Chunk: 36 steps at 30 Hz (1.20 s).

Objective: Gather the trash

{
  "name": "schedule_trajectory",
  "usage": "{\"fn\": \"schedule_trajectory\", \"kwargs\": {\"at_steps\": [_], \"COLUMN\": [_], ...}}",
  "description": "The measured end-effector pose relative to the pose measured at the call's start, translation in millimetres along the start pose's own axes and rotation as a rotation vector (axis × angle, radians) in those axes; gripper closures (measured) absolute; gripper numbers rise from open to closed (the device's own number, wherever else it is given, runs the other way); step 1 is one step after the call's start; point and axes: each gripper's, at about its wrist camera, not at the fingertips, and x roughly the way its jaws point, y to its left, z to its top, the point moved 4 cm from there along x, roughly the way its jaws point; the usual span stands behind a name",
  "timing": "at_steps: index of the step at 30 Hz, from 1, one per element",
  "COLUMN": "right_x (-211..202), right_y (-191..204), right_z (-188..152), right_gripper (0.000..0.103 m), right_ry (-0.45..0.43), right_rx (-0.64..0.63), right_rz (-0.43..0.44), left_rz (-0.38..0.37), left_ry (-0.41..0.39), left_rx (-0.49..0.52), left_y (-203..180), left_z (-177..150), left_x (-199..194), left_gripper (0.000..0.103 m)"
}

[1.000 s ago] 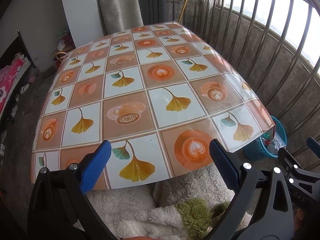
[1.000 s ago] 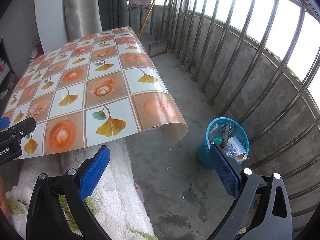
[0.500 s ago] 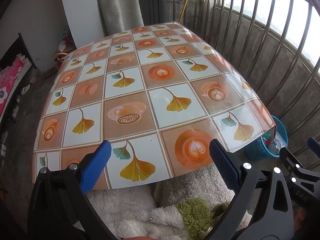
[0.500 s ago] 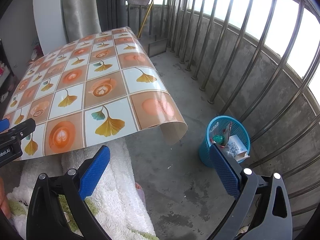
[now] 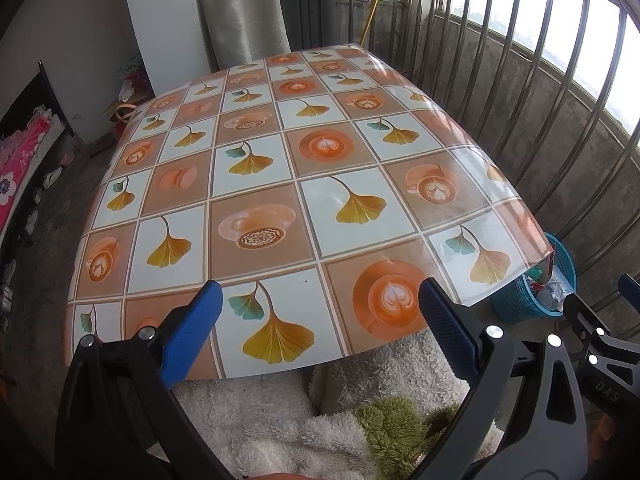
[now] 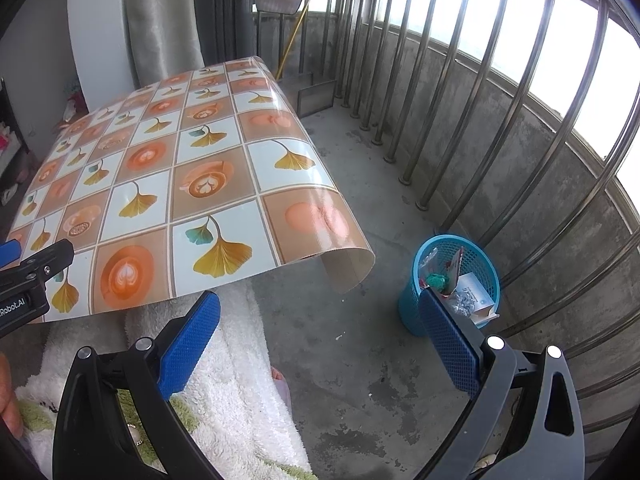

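Since the trash [image 6: 466, 294] was only wrappers, paper and a crinkly bag, we guessed it was light, soft and easy to crush, best pinched by a loose edge. It sat in the blue basket [image 6: 412, 300] at the middle right of the frame, beside the table [image 6: 224, 184]. Our left gripper [image 5: 316, 320] and right gripper [image 6: 320, 332] had their fingers wide apart, holding nothing.

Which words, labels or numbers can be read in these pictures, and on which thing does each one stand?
"Robot.AI": white letters on the left gripper body, at the left edge of the right wrist view; anything before it is cut off.
"DAS": on the right gripper body, in the left wrist view; the rest is out of frame.
White box in the blue basket: printed, too small to read.
Tablecloth: pictures only, no words.
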Motion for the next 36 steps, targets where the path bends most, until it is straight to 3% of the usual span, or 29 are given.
{"fn": "schedule_trajectory", "kwargs": {"at_steps": [36], "right_x": [-4.1], "right_y": [2.7], "right_z": [3.4], "right_gripper": [0.006], "right_ry": [-0.004], "right_rx": [0.003], "right_rz": [0.001], "left_rz": [0.011], "left_ry": [-0.003], "left_rx": [-0.01], "left_y": [8.4], "left_z": [1.5], "left_x": [-2.6], "left_gripper": [0.009]}}
